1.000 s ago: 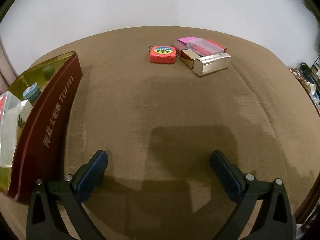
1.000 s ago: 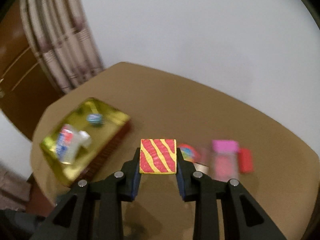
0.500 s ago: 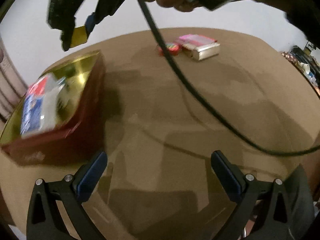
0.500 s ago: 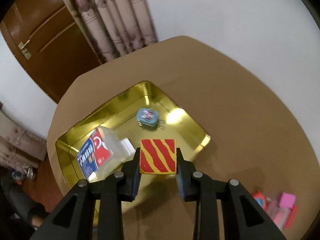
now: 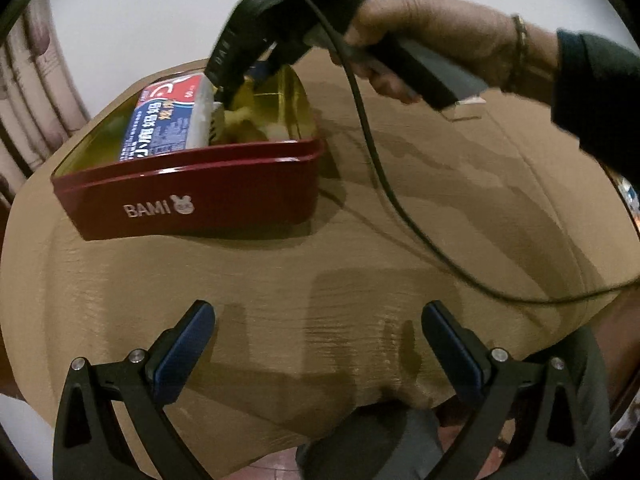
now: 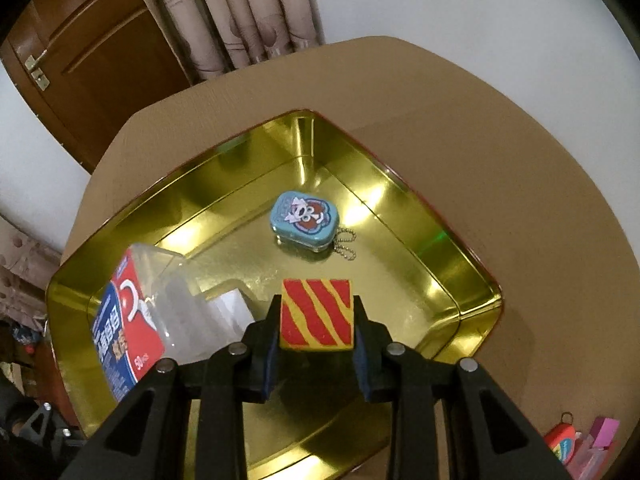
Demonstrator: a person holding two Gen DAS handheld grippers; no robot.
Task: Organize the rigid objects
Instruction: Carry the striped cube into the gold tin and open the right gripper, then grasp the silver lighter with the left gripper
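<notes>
Worktop (image 6: 500, 168): round, brown cloth cover, carries everything. The cloth is wrinkled near the front edge in the left wrist view, so expect things to sit slightly uneven there.

Tin (image 6: 360, 168): big red box with a gold interior, lid off, sitting on the worktop as the collection bin. Open top and low walls are why you can come in steeply from above. Outer wall reads "BAMI" in the left wrist view.

Clear plastic box (image 6: 132, 320) with the red-and-blue label: lies in the tin's left part, against the wall. That leaves the middle and right of the floor free.

Your left hand-held gripper (image 5: 318, 336): fingers spread wide, nothing between them, hovering over bare cloth in front of the tin. Reads as parked out of the way while the other side works.

Your right hand-held gripper (image 6: 316, 352): pinching the red-and-yellow striped block (image 6: 317, 313) on its two side faces, square and level. It's angled down over the tin's near-right area, beside the clear box. Whether the block touches the floor yet, I can't tell.

Small blue tin (image 6: 306, 220) with a ball chain: already in, flat, toward the far side, well apart from the block. No collision risk on release.

Leftovers: orange tape measure (image 6: 560, 442) and pink boxes (image 6: 600, 436) at the worktop's far right, outside the tin. Likely next.
</notes>
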